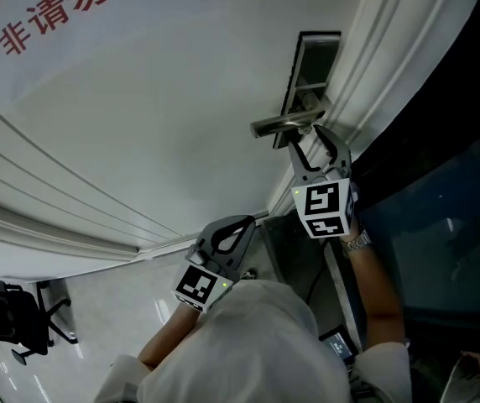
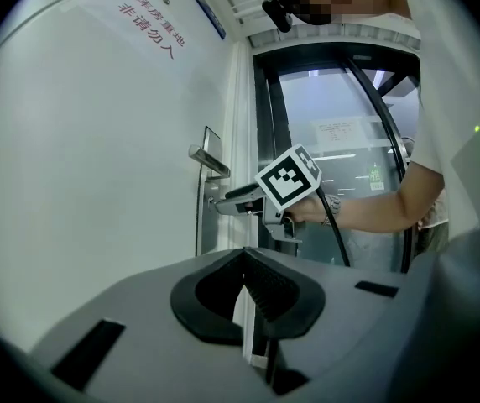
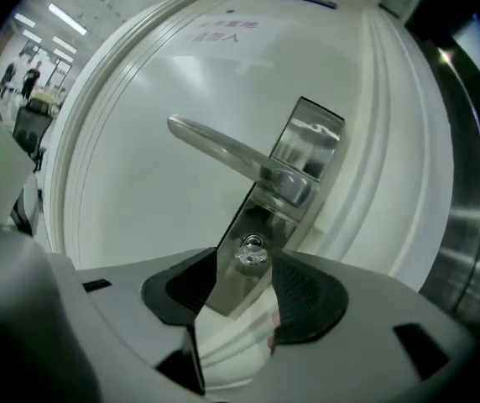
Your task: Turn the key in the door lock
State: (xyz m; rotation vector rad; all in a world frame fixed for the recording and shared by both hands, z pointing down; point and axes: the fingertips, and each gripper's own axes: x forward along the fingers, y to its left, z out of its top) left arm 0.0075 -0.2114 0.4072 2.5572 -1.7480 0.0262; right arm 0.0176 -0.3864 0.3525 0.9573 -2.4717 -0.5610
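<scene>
1. Right gripper view: the right gripper [image 3: 246, 264] is being held up to the white door [image 3: 131, 200], its jaws being held wide apart.
2. The key [image 3: 251, 252] is being framed between those jaws, touched by neither pad, and is sitting in the lock plate [image 3: 311, 141] just below the handle [image 3: 219, 148].
3. The left gripper [image 2: 247, 263] is being held away from the door, lower down, jaws pressed together on nothing.

2 grippers [image 1: 238, 227] [image 1: 317, 141], 1 dr handle [image 3: 223, 149], 1 key [image 3: 251, 254], 1 chair [image 1: 13, 321].
</scene>
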